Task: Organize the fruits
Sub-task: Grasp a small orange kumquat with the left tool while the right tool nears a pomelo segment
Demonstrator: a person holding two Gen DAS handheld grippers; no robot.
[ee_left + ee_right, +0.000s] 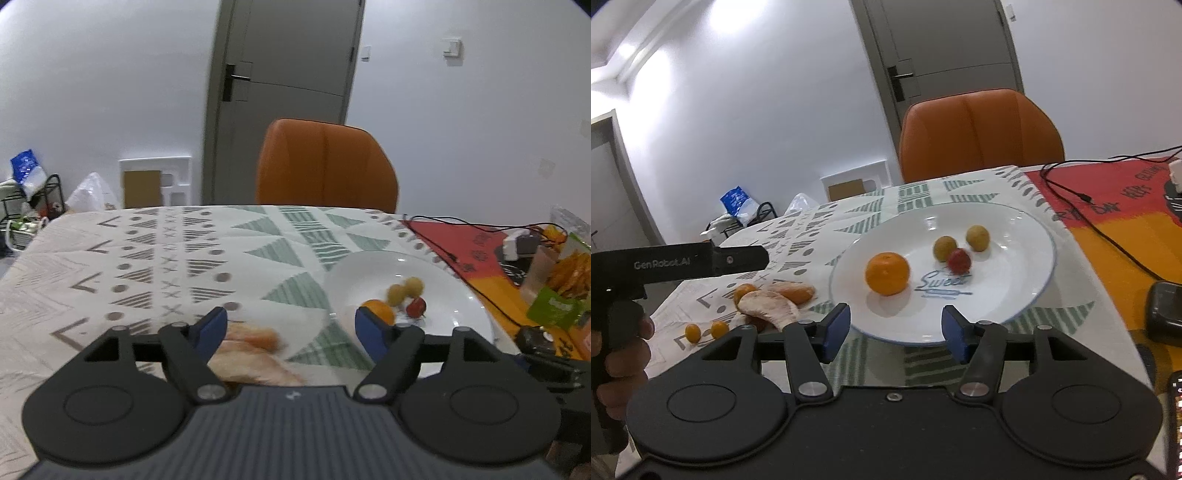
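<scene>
The left claw stood wide and empty above the table, with a heap of orange peel lying on a tissue directly under its span. The right claw was likewise wide and held nothing, hovering just short of the near rim of the white plate.

On the plate sat a whole mandarin, well toward the left side, and a little behind it a cluster of three small fruits: two yellow-green ones and a red one touching or nearly touching the nearer of them. Off the plate, to its left, lay the peel and a few orange pieces, and nearer the table edge two small kumquats lay side by side.

Judged from this layout, the loose kumquats were probably the fruit left to gather. They looked light, smooth-skinned and round, so they would likely roll if nudged from one side. A pinch across the short middle, with the pads closing level and gently, seemed safest. The mandarin looked firm enough for a grip across its widest part, though its skin would give under hard pressure. The peel was limp and thin and would need taking at a raised edge. The red fruit looked soft and easily bruised.
</scene>
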